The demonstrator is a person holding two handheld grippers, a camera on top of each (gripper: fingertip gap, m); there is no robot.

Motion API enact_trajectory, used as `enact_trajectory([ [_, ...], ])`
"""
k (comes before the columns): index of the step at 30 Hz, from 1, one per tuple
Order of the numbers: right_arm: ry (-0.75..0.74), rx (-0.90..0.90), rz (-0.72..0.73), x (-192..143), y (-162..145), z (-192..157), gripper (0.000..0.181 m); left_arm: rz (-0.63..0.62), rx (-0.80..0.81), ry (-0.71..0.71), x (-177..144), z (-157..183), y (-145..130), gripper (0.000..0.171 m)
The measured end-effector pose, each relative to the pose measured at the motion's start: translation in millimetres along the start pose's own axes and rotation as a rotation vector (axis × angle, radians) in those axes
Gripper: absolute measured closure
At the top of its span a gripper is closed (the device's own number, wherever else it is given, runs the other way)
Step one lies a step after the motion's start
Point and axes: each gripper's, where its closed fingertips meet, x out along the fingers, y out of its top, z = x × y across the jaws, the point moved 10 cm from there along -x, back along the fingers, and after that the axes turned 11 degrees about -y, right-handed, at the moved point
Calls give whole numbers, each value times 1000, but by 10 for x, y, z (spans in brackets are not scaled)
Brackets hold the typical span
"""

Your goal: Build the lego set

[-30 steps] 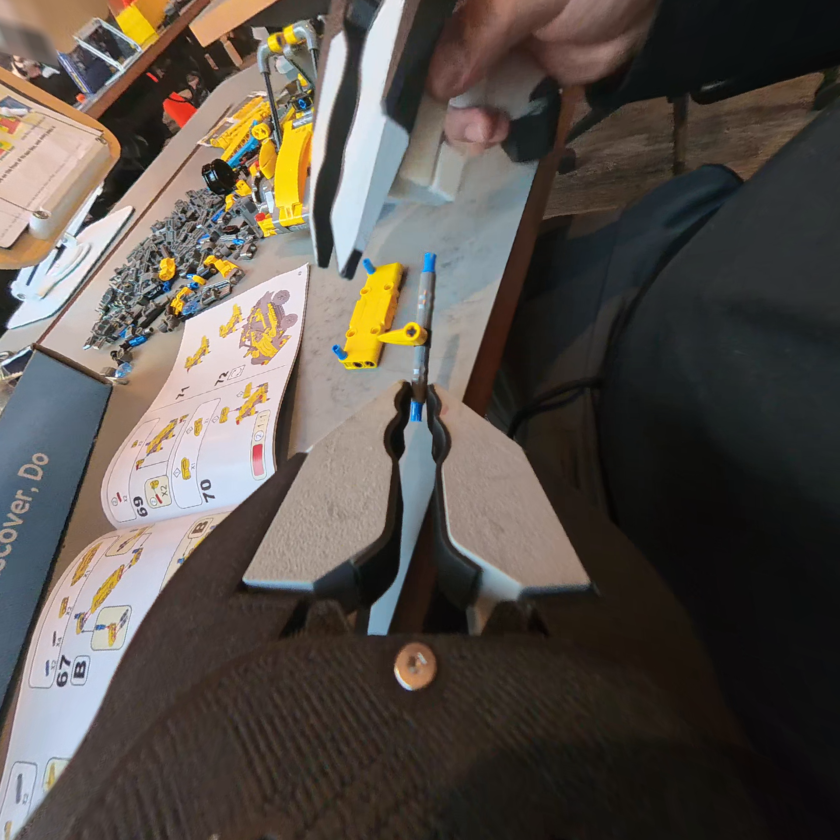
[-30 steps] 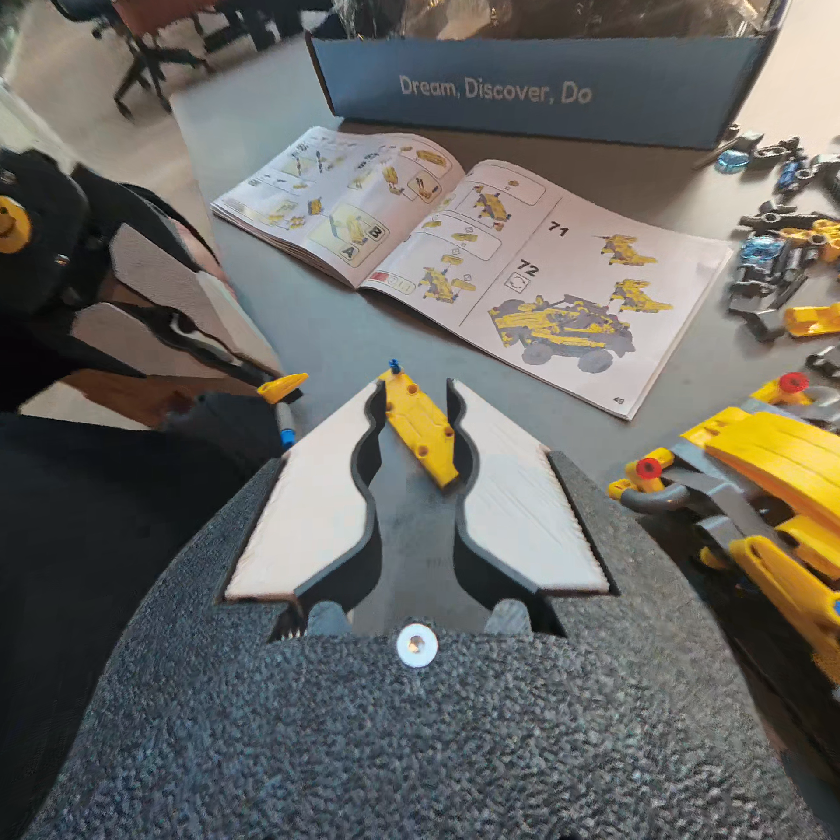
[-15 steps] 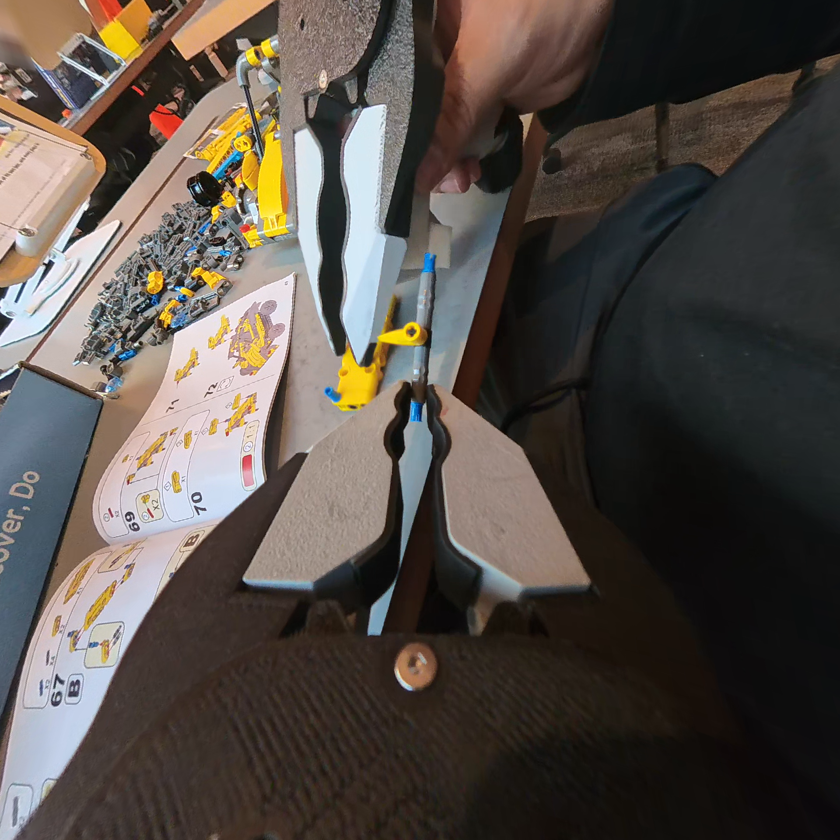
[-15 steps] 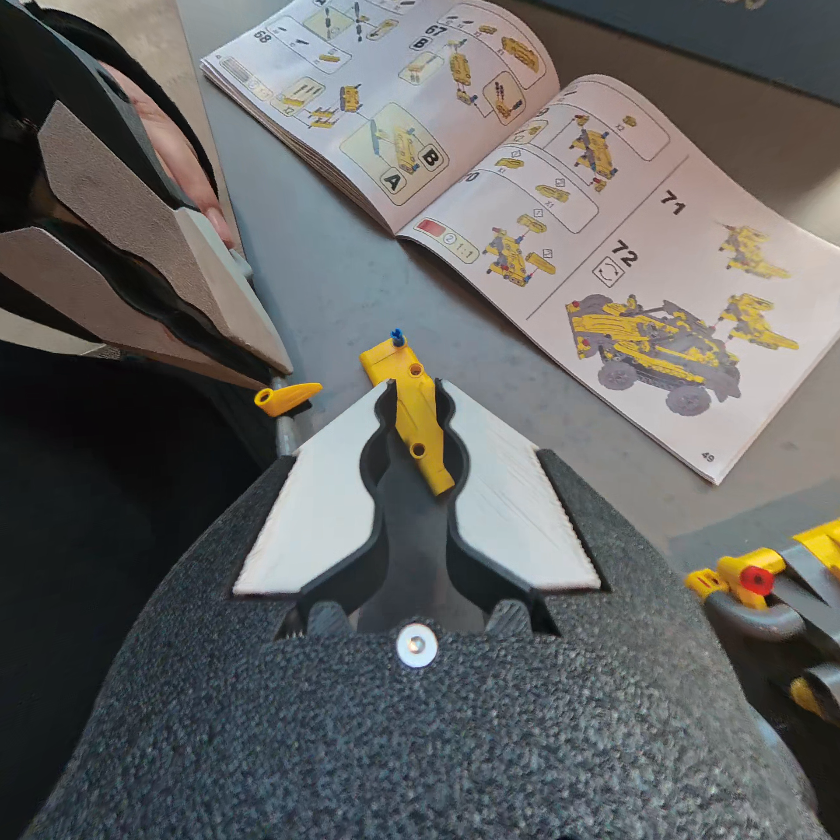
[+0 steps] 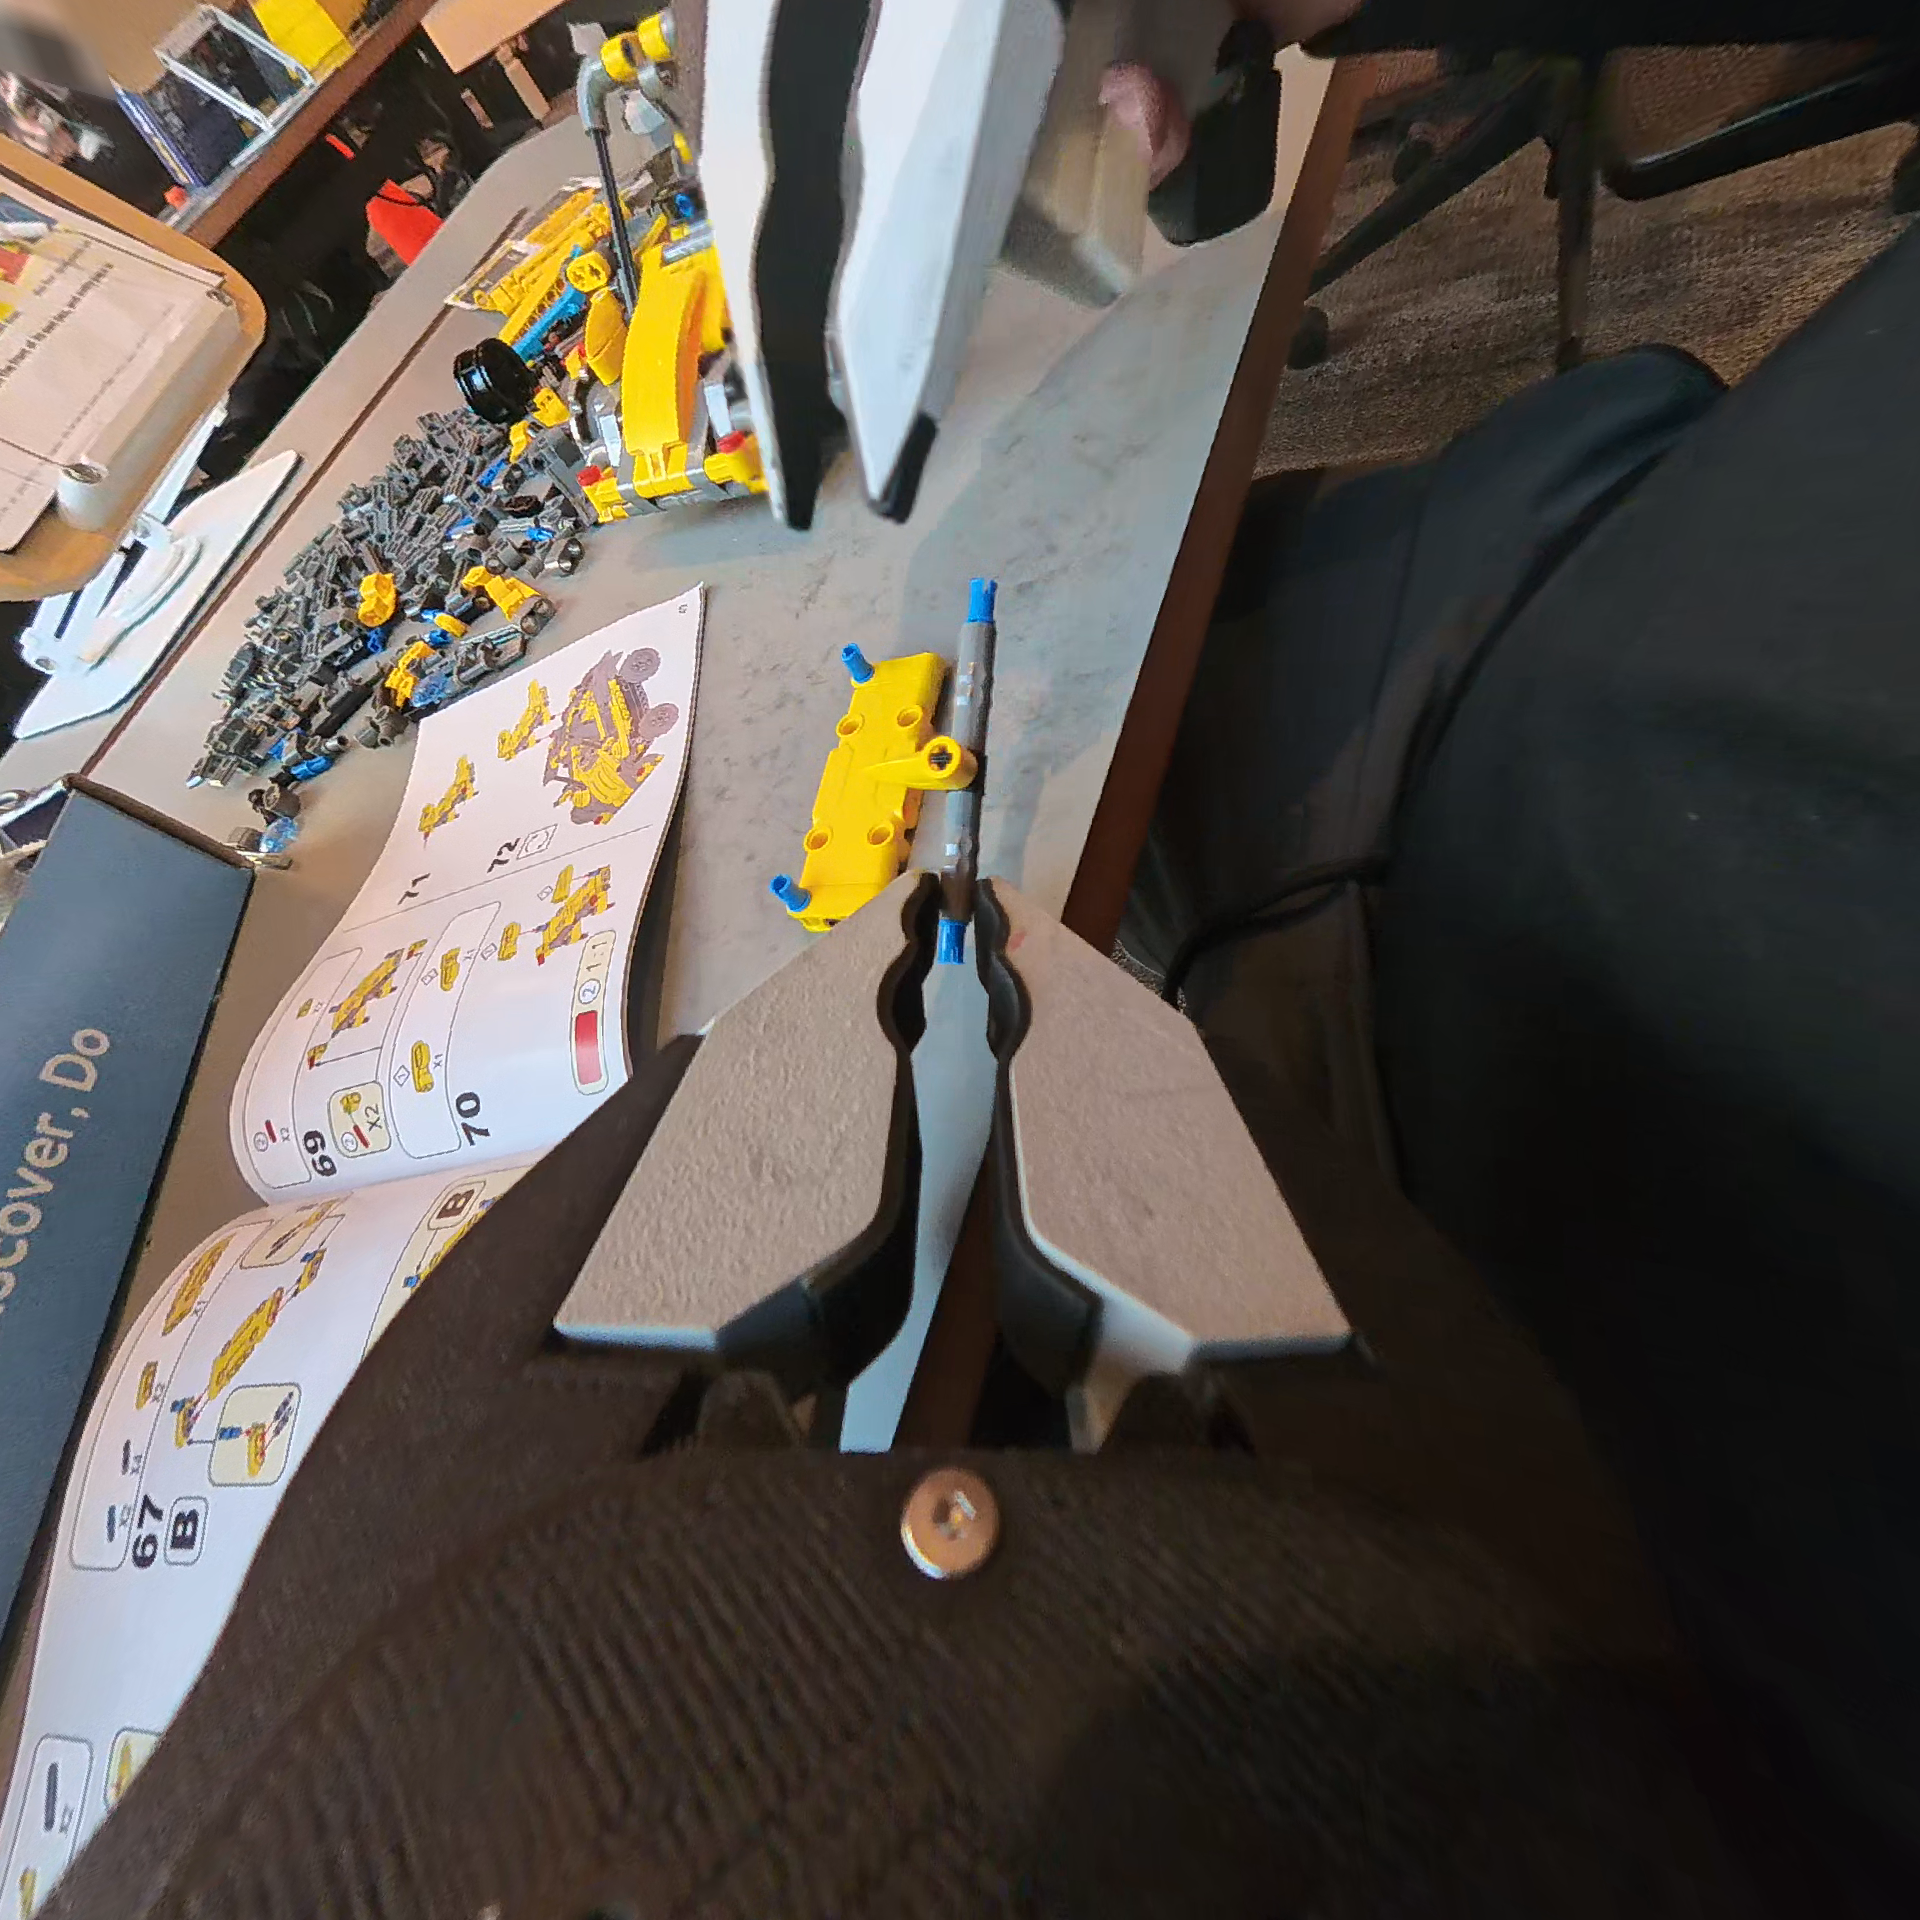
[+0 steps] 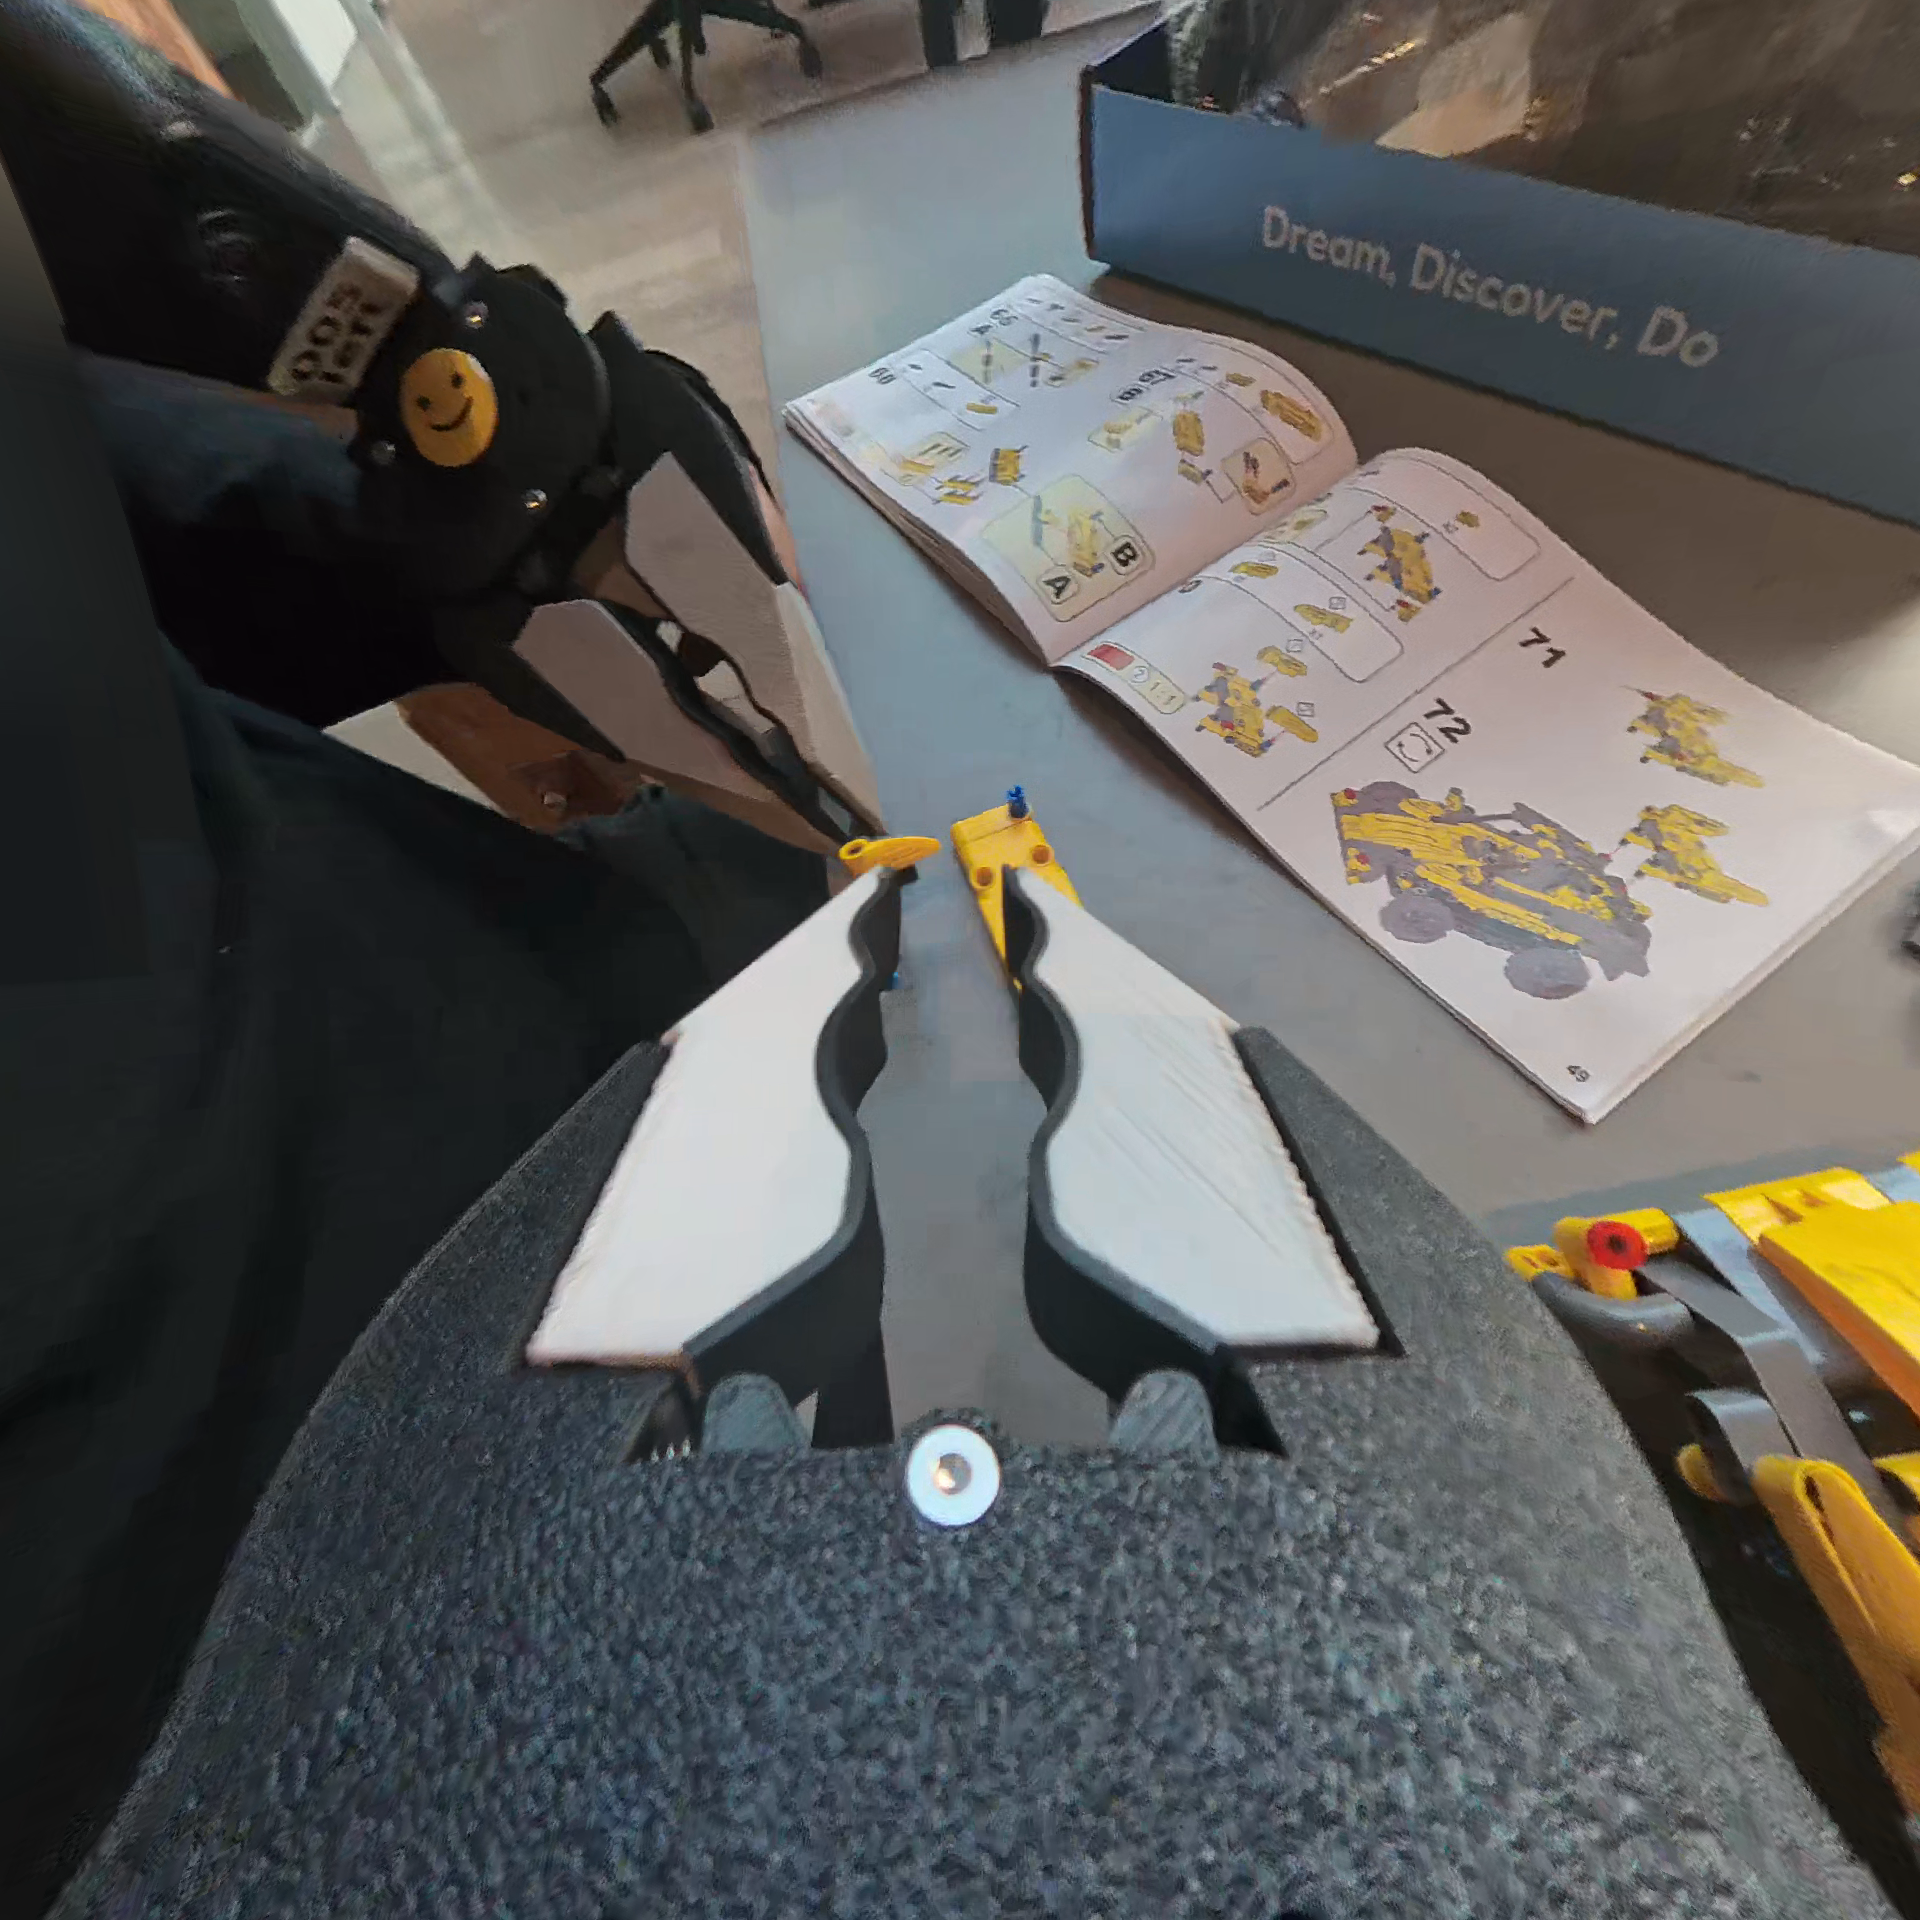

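The grey table (image 5: 1091, 499) runs along a dark wood edge beside the seated person's dark trousers, with carpet and chair legs beyond at two o'clock in the left wrist view, so the work sits close to the lap. A dark blue box (image 6: 1507, 301) stands at one o'clock in the right wrist view, just past the open instruction booklet (image 6: 1351, 665), which lies flat where its pages can be read. The half-built yellow vehicle (image 5: 655, 353) stands at eleven o'clock in the left wrist view, with a spread of loose grey and yellow parts (image 5: 395, 613) near it at ten o'clock. The right gripper (image 6: 951, 883) hangs above the table with a moderate gap between its fingers, holding nothing; the yellow panel (image 5: 873, 779) lies on the table just under its far tip. The left gripper (image 5: 954, 914) is closed on the near end of a thin grey axle (image 5: 971, 717), held pointing outward so its small yellow connector (image 5: 925, 766) overlaps the panel
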Motion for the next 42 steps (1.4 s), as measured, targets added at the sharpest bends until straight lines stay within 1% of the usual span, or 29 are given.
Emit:
enact_trajectory([
  [4, 5, -109, -21, 61, -36, -131, 159, -15, 25, 15, 13, 11, 10, 168],
  [10, -59, -316, -101, 169, -85, -314, 161, -108, 140, 58, 67, 97, 49, 168],
  [13, -60, -367, -139, 224, -120, -375, 161, -148, 200, 95, 93, 143, 105, 168],
  [17, -96, -410, -171, 267, -165, -378, 172, -169, 240, 110, 117, 192, 126, 168],
  [22, -104, -417, -171, 262, -166, -377, 174, -148, 210, 104, 105, 171, 133, 168],
  [42, -91, -375, -151, 188, -165, -299, 173, -127, 204, 100, 130, 149, 108, 168],
])
